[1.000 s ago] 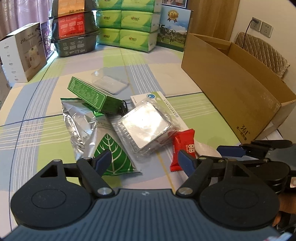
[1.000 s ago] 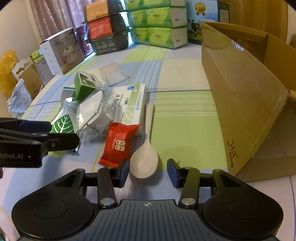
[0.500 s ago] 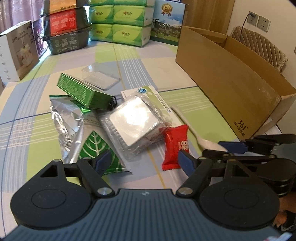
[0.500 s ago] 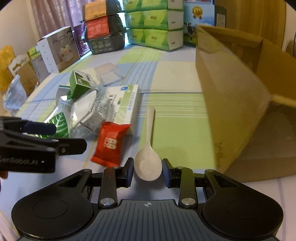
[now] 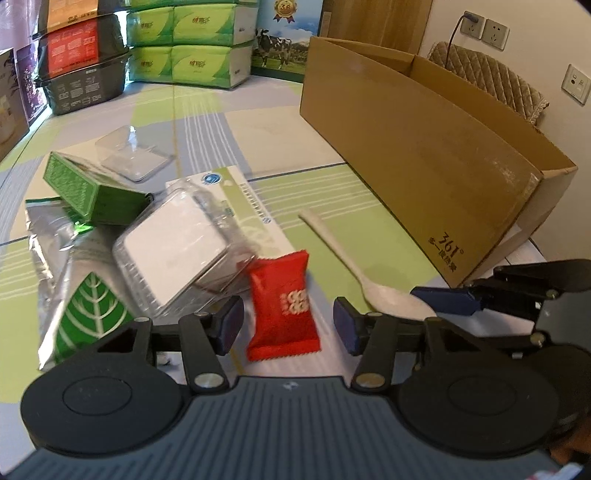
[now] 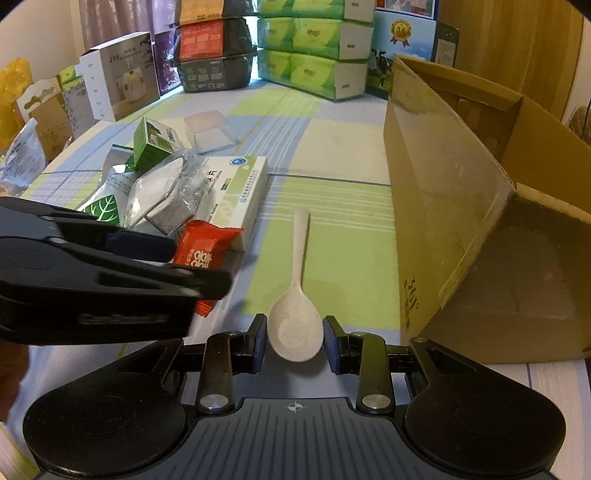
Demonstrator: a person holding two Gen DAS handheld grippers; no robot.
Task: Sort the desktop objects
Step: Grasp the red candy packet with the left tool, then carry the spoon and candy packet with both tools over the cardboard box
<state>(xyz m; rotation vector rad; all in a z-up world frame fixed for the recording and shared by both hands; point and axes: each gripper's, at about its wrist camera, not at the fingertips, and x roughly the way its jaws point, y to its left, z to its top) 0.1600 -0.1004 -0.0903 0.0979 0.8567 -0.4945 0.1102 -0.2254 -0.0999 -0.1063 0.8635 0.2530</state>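
A bench [image 5: 207,110] under a green, grey and cream checked cloth fills both views, backed by stacked green packs [image 6: 317,40], dark red-labelled tubs [image 6: 210,55] and a white carton [image 6: 122,74]; wall sockets [image 5: 484,27] show at top right of the left view. The open cardboard box [image 5: 424,155] stands at the right, its floor hidden behind its near wall and its far end cut off in the right view. In the pile left of centre, a silver leaf-print pouch [image 5: 74,280] lies partly covered by a green carton [image 5: 88,192] and a clear-wrapped white block [image 5: 173,251], which in turn hides much of a white-and-green medicine box [image 6: 236,192]; its print is too small to read. A clear plastic tray [image 5: 129,158] sits apart behind them. The pale spoon [image 6: 295,310] lies on the cloth between pile and box, handle pointing away. The right gripper [image 6: 294,347] brackets its bowl, jaws spread just beside it, contact unclear. The left gripper [image 5: 288,325], jaws wide apart, straddles the red candy packet [image 5: 282,306] without touching; in the right view it blocks the packet's lower part.
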